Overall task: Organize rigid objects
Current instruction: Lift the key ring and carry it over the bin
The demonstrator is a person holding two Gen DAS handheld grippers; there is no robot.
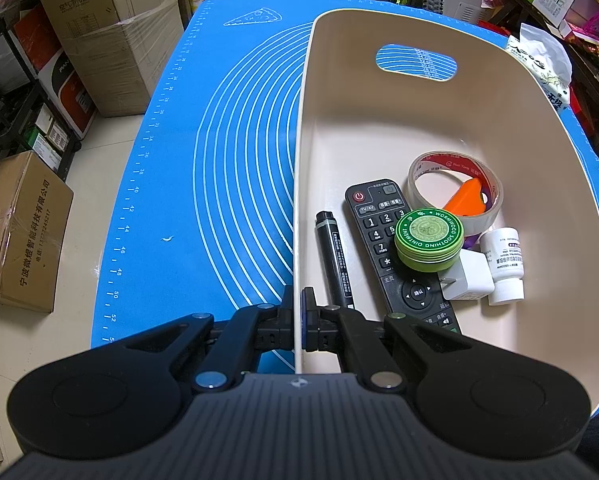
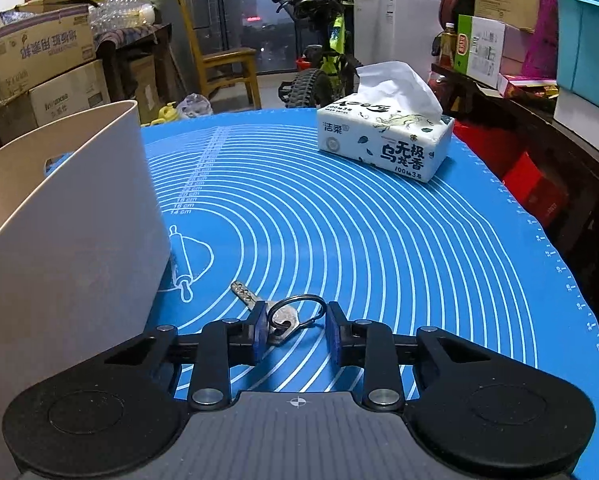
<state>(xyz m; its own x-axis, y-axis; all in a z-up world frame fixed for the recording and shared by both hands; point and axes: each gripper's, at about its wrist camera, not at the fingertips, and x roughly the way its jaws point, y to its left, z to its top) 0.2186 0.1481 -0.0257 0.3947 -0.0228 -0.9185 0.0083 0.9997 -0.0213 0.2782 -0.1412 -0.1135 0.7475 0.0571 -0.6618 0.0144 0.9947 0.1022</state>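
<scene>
At the lower centre of the right wrist view, the right gripper (image 2: 297, 330) is sitting low over the blue mat (image 2: 379, 240), its jaws partly open and straddling a key (image 2: 285, 316) on a metal ring (image 2: 297, 309), with nothing yet pinched. The key is lying flat just beside the beige bin (image 2: 67, 240) filling the left of the frame. In the lower centre of the left wrist view, the left gripper (image 1: 298, 320) is clamping the bin's near wall (image 1: 297, 240), steadying it; a remote (image 1: 391, 248), marker (image 1: 335, 256), tape roll (image 1: 455, 188) and green tin (image 1: 429, 244) are already lying inside. The key looks light, stiff, thin and slippery on the mat, so the broad head beside the ring seems the surest hold.
</scene>
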